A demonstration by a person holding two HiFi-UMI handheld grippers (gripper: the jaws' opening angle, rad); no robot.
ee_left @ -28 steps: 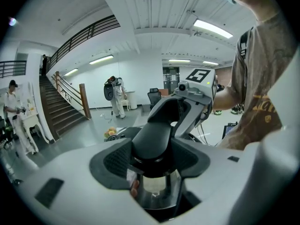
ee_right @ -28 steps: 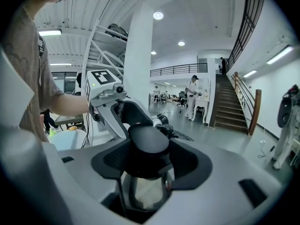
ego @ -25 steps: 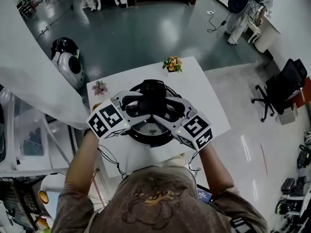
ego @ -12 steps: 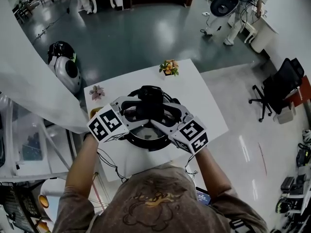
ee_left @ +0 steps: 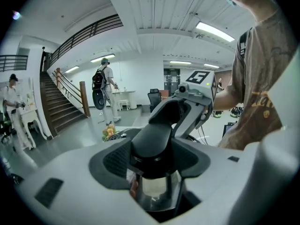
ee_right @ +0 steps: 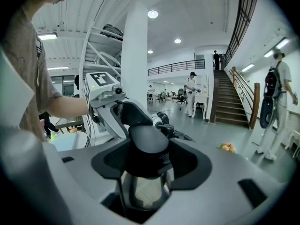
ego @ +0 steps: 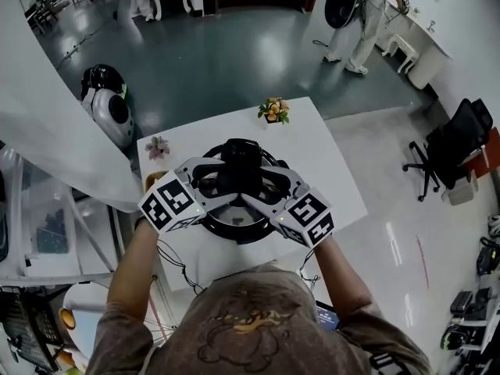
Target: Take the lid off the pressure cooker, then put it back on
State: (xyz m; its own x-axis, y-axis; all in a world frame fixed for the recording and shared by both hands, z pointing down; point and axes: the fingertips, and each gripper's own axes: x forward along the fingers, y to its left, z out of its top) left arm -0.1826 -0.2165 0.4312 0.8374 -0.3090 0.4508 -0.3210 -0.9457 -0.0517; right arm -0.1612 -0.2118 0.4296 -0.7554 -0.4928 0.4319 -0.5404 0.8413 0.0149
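Observation:
The steel pressure cooker (ego: 234, 223) stands on the white table (ego: 332, 174) in the head view. Its lid carries a black handle (ego: 242, 156). My left gripper (ego: 216, 180) comes in from the left and my right gripper (ego: 267, 183) from the right, and they meet over the lid. In the left gripper view the black handle (ee_left: 152, 142) fills the gap between the pads of the left gripper (ee_left: 152, 168), with steel below; the right gripper (ee_left: 183, 108) faces it. In the right gripper view the handle (ee_right: 147, 146) sits clamped in the right gripper (ee_right: 146, 168). Whether the lid is raised is hidden.
A small orange flower pot (ego: 273, 108) stands at the table's far edge and a pink flower (ego: 158, 144) at its far left corner. Left of the table a white-and-black machine (ego: 109, 106) sits on the floor. An office chair (ego: 457, 143) stands at the right.
Both grippers and the cooker keep their places. The head view has shifted slightly, and a person at the far back right has walked leftward.

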